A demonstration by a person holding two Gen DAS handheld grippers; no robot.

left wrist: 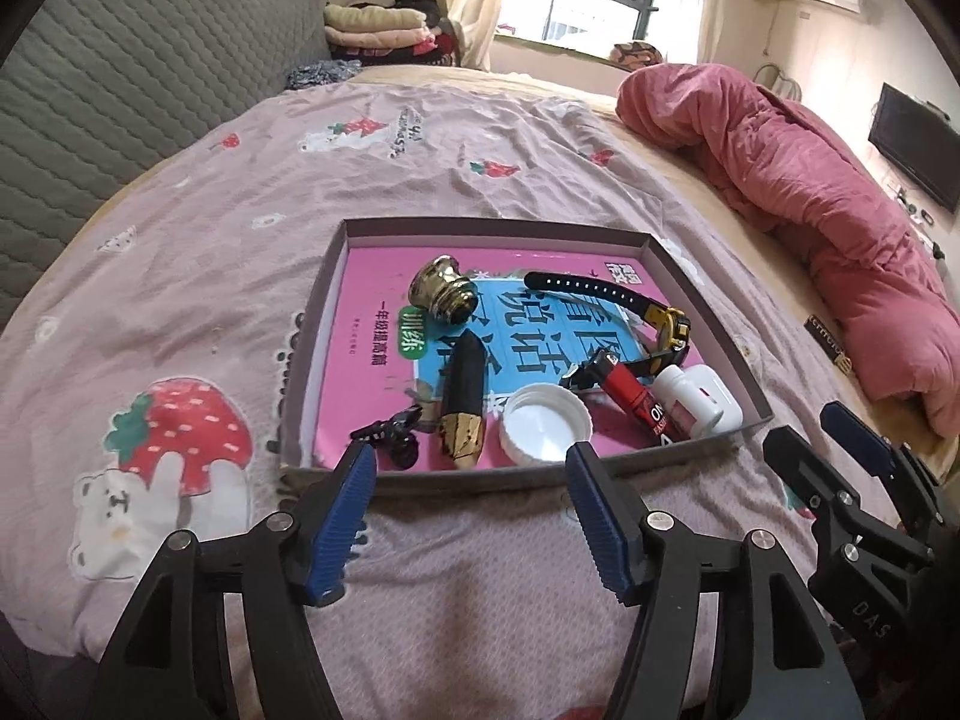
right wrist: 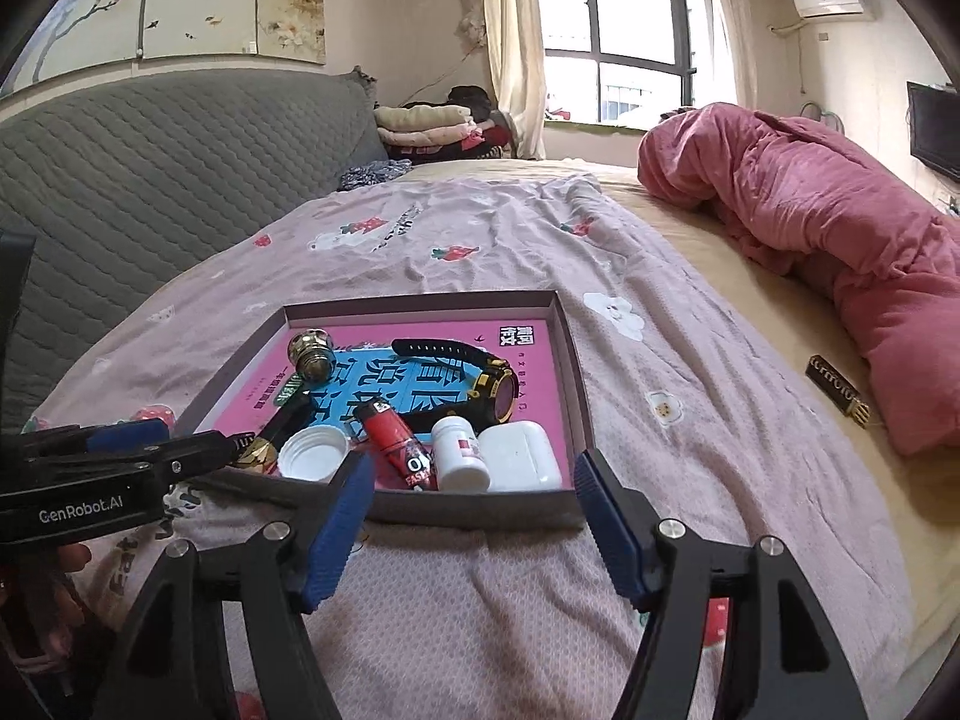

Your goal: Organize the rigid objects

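A pink bedsheet (left wrist: 372,192) printed with strawberries and small bears covers the bed, lying in soft creases, and a shallow grey-walled tray (left wrist: 492,228) rests on it just ahead of both grippers. Inside the tray a pink and blue booklet (left wrist: 366,300) lines the bottom, and the rigid objects sit on top of it: a brass-coloured knob (left wrist: 444,288) toward the far left, a black and yellow watch (left wrist: 654,309) at the far right, a black and gold lipstick tube (left wrist: 465,402) near the middle, a white cap (left wrist: 546,426) lying open side up by the near wall, a red lighter (left wrist: 630,396) beside it, and a small white bottle (left wrist: 690,402) in the near right corner. A small dark piece by the near left corner may be a hair clip, though it is too tangled to tell. The left gripper (left wrist: 474,516) hangs over the sheet with its blue pads spread and nothing between them; the right gripper (right wrist: 474,516) is likewise spread wide and empty. A grey quilted headboard (right wrist: 180,180) rises at the left, a rolled red duvet (right wrist: 810,252) lies along the right side, and a bright window (right wrist: 612,42) with cream curtains closes the far wall.
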